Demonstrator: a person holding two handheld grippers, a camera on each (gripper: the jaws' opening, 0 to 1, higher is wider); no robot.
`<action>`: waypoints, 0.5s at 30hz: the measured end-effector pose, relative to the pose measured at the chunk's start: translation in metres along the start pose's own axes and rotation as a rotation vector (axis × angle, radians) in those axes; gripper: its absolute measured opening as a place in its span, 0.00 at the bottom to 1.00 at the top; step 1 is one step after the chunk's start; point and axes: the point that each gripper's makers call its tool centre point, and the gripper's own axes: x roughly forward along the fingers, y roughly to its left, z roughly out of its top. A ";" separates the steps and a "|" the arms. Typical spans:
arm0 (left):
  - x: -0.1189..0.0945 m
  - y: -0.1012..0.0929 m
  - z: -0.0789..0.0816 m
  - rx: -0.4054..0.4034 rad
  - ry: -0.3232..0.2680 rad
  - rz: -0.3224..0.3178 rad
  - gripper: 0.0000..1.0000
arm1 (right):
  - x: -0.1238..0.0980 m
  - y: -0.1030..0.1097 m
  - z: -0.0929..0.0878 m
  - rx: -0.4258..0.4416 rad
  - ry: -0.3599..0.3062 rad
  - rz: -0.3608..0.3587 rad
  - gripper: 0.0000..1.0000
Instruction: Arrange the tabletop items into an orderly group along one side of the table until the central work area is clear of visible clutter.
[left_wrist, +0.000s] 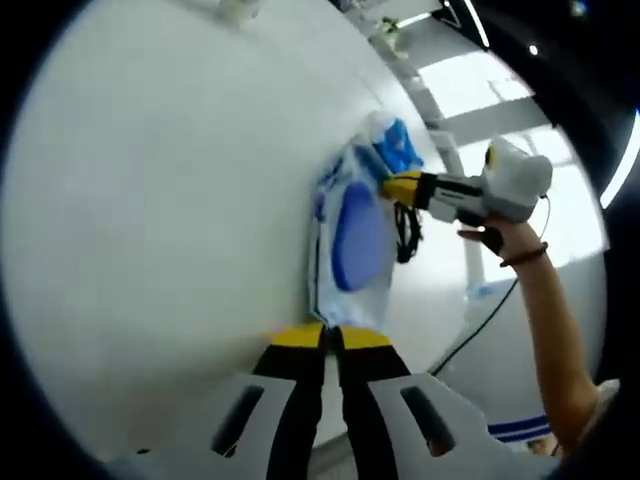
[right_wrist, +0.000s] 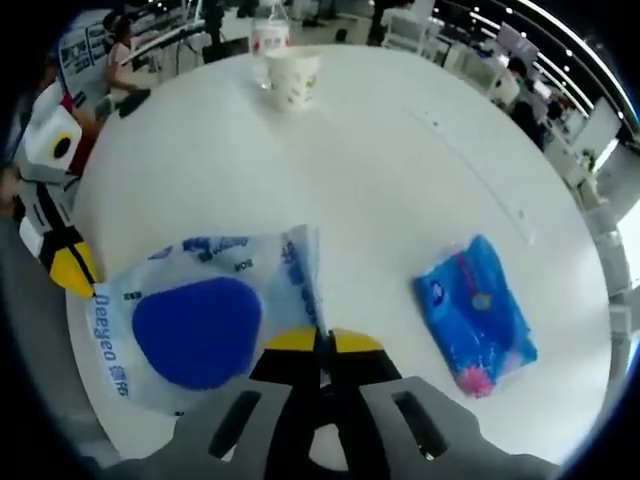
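A clear plastic bag (right_wrist: 200, 330) printed in blue, with a big blue oval inside, lies near the edge of the round white table (right_wrist: 400, 180). My right gripper (right_wrist: 321, 343) is shut on the bag's near right edge. My left gripper (right_wrist: 76, 270) comes in from the left, its yellow tips at the bag's opposite edge. In the left gripper view the bag (left_wrist: 355, 240) stretches between my left gripper (left_wrist: 331, 337), shut on its near end, and my right gripper (left_wrist: 398, 187), held by a hand. A blue wipes packet (right_wrist: 476, 316) lies flat to the right of the bag, also seen as the packet (left_wrist: 400, 146).
A printed paper cup (right_wrist: 293, 78) and a clear bottle (right_wrist: 268, 35) stand at the table's far side. The table edge (left_wrist: 410, 330) runs close beside the bag, with floor and a black cable (left_wrist: 480, 325) beyond. People and desks fill the room behind.
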 end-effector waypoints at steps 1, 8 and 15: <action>-0.002 0.000 0.002 -0.003 -0.003 -0.003 0.01 | -0.001 0.000 0.000 0.000 0.001 -0.002 0.03; -0.014 -0.001 0.011 0.015 0.005 -0.001 0.00 | -0.009 0.006 -0.001 -0.002 0.009 0.004 0.02; -0.027 0.003 0.023 -0.010 -0.002 -0.005 0.00 | -0.015 0.012 0.000 0.020 0.015 0.017 0.01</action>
